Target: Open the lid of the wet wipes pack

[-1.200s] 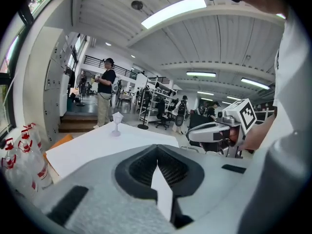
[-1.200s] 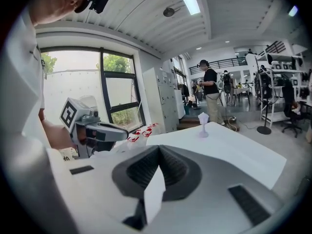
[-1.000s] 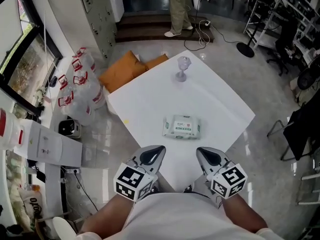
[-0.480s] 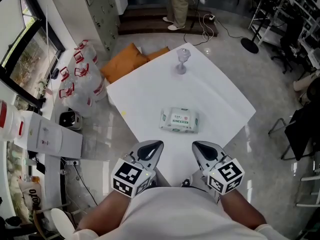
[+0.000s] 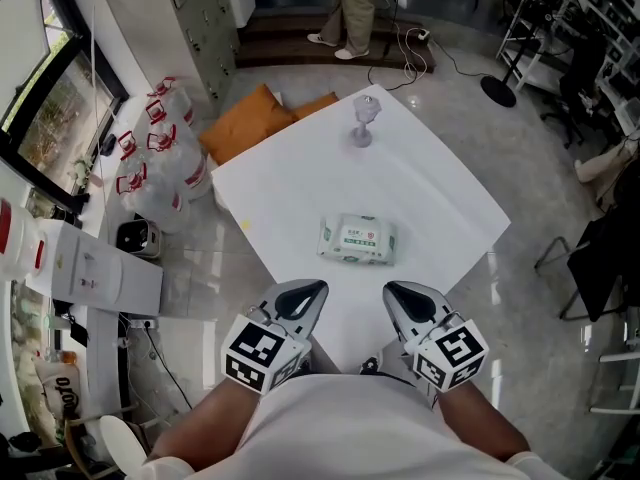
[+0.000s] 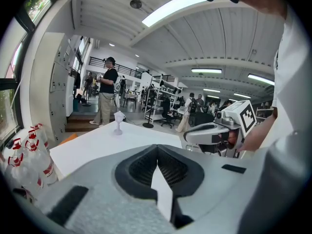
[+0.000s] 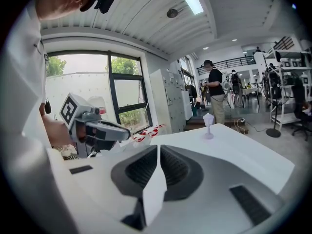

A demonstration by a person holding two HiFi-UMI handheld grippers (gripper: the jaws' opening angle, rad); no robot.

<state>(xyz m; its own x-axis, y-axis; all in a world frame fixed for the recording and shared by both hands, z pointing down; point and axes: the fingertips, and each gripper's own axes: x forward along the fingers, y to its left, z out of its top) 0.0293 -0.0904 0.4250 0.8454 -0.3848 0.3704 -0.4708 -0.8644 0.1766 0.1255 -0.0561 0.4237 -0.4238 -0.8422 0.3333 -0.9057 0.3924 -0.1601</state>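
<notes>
pack (image 5: 358, 240) lies flat mid-table (image 5: 300, 183), lid apparently down, well ahead of both grippers. left gripper (image 5: 304, 295): jaws together, empty. right gripper (image 5: 401, 297): jaws have just been opening to a narrow slit, nothing between them. risk: the loose pack likely slides or lifts with the lid unless one gripper pins it; a slit this narrow may miss the lid edge

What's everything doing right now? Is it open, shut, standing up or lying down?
wet wipes pack: lying flat, lid shut.
glass goblet: standing upright.
left gripper: jaws together, holding nothing.
right gripper: jaws have just been opening, only a thin gap, nothing between them.
</notes>
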